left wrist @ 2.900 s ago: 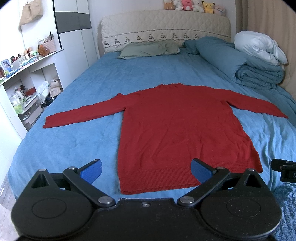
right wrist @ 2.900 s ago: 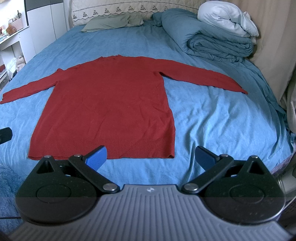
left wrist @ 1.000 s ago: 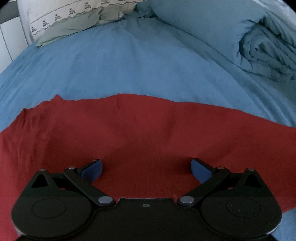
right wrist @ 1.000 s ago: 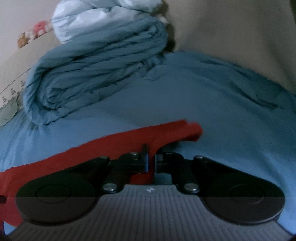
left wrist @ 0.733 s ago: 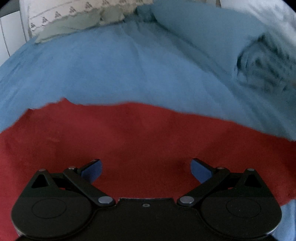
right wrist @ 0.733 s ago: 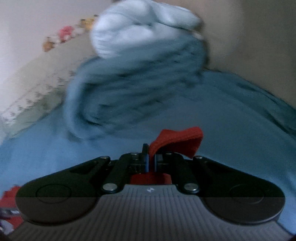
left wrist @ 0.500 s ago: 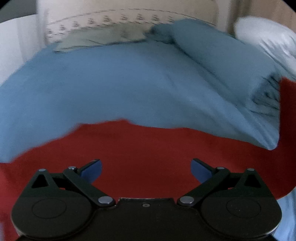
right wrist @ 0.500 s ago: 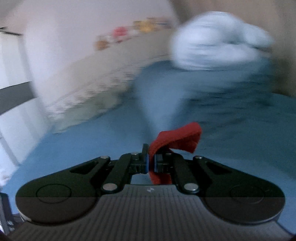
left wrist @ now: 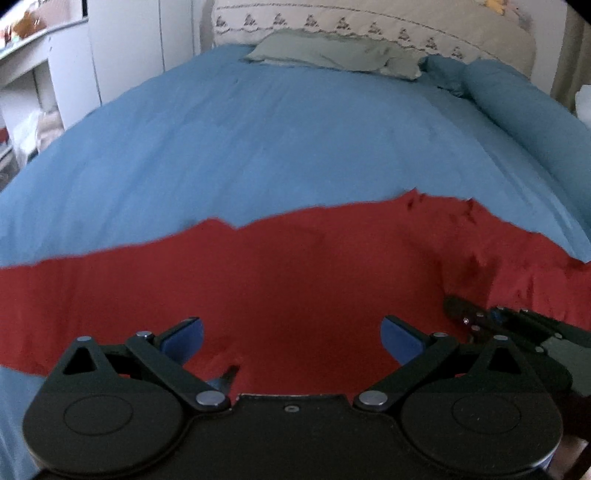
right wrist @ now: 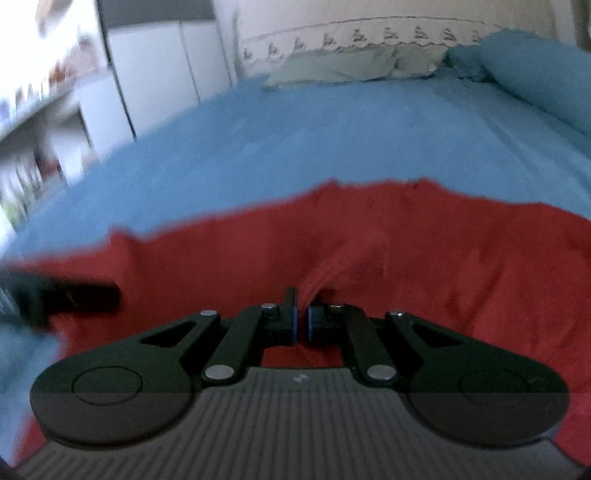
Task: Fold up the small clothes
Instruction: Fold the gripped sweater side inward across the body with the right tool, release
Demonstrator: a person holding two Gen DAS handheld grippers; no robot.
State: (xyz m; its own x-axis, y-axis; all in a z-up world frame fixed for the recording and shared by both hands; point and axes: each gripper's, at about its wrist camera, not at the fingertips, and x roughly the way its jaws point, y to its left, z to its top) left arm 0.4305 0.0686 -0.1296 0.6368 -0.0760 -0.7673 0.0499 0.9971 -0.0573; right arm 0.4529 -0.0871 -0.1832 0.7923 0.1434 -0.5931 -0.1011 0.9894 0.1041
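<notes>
One red sweater (left wrist: pixel 295 280) lies across the near part of a bed (left wrist: pixel 280 140) covered by a blue sheet; its fabric is rumpled toward the right side. Two tongs are in view. The left tongs (left wrist: pixel 291 338) hover low over the sweater's middle, level and pointing toward the headboard (left wrist: pixel 369 22), their two blue-padded fingers (left wrist: pixel 184 332) spread wide with nothing between them. The right tongs (right wrist: pixel 302 321) are pressed together, pinching a raised fold of the sweater (right wrist: pixel 351 254) that rises from between the pads and drapes forward; in the left wrist view the same tongs (left wrist: pixel 476 319) appear at lower right, just beside the left tongs and lying over the red cloth. At the head of the bed rest one grey-green pillow (left wrist: pixel 332 51) and one rolled blue duvet (left wrist: pixel 532 122). One white wardrobe (left wrist: pixel 125 48) stands to the left of the bed.
</notes>
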